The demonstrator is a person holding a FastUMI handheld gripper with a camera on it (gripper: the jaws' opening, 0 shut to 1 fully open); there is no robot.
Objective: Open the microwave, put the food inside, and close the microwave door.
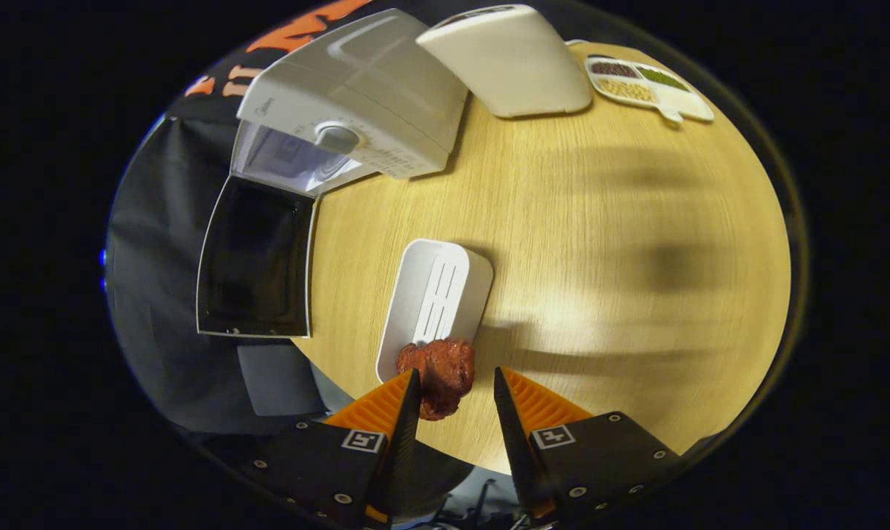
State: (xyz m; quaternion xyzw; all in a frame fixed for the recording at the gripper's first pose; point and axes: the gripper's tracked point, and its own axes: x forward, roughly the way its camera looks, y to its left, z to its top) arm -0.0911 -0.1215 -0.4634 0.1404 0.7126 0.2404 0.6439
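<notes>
Wooden worktop (599, 243), pale and straight-grained, carrying soft shadows across its middle. At its far side stands a white, smooth-cased appliance (507, 62) with rounded corners. Just beside that appliance lies a white divided tray (698, 103) whose compartments hold dry goods: dark reddish-brown beans, green beans and pale yellowish beans, each in a separate compartment. A short tab projects from the tray's near rim. Appliance and tray sit close together without touching.

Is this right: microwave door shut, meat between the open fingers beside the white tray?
Not quite. The gripper view shows the microwave door swung open, not shut. The rest stands: meat between the open gripper fingers, beside the white tray.
</notes>
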